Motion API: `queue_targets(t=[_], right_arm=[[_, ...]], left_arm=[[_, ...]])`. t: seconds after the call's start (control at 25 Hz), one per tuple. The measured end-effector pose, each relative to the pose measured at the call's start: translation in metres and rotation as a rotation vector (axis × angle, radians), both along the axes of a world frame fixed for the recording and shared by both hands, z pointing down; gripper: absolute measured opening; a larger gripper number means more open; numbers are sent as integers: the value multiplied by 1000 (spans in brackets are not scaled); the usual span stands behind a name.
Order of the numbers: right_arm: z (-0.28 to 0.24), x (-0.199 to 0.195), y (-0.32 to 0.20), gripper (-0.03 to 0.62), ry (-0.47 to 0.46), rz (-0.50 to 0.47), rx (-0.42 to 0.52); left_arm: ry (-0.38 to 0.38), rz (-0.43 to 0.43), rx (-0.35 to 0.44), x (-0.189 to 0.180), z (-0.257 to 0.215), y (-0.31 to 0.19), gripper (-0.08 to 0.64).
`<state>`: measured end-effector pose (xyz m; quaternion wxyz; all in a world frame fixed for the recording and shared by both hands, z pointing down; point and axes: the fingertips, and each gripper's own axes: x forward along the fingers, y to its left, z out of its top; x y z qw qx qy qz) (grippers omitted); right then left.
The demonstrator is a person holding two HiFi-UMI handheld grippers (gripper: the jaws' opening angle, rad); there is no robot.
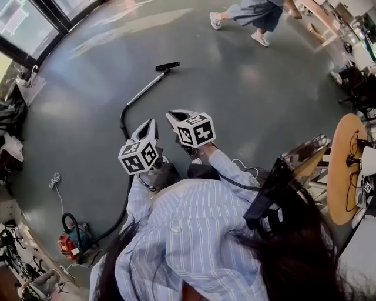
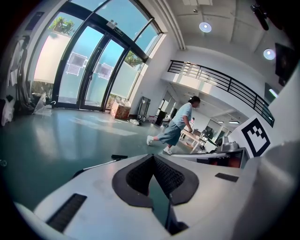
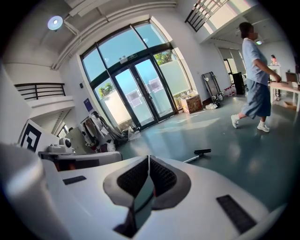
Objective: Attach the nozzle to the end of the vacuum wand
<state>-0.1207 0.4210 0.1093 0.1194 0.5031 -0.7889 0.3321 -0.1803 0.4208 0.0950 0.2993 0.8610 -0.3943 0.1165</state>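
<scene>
Both grippers are up in front of the person and neither is carrying anything. The left gripper [image 2: 152, 157] has its fingers pressed together with nothing between them. The right gripper [image 3: 149, 158] is the same, fingers closed on nothing.

The task's thing is out on the grey floor [image 1: 252, 88], well ahead of both grippers. The vacuum wand [image 1: 144, 89] lies flat, running away from the person. The black nozzle [image 1: 167, 66] sits right at its far end, crosswise like the bar of a T. From here it looks joined on, but whether it is truly seated or only touching the tube I cannot tell. If it is seated, the job reads as done. If not, someone has to cross to it, pick it up and push it home.

The black hose [image 1: 122, 123] curls back from the wand's near end, past the person's left side, to the red vacuum cleaner [image 1: 73, 242] by the wall. Another person [image 1: 252, 14] is walking across the far floor, beyond the nozzle. A round wooden table [image 1: 346, 164] stands off to the right. Nothing lies between the grippers and the wand, only open floor.
</scene>
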Motion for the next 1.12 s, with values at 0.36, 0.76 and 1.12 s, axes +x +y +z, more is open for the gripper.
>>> queue_targets(t=[0.36,0.76,1.12], right_arm=[[6,-26,-13,14,22,-3,-16],[11,-26,-23,14,33,17,-34],[14,-30,-31,14,47,26,-42]], left_arm=[[19,11,-26,-24,5,-19,5],[16,34,-41,-25,11,-32,5],[15,44,-39,-29,10,-43,5]])
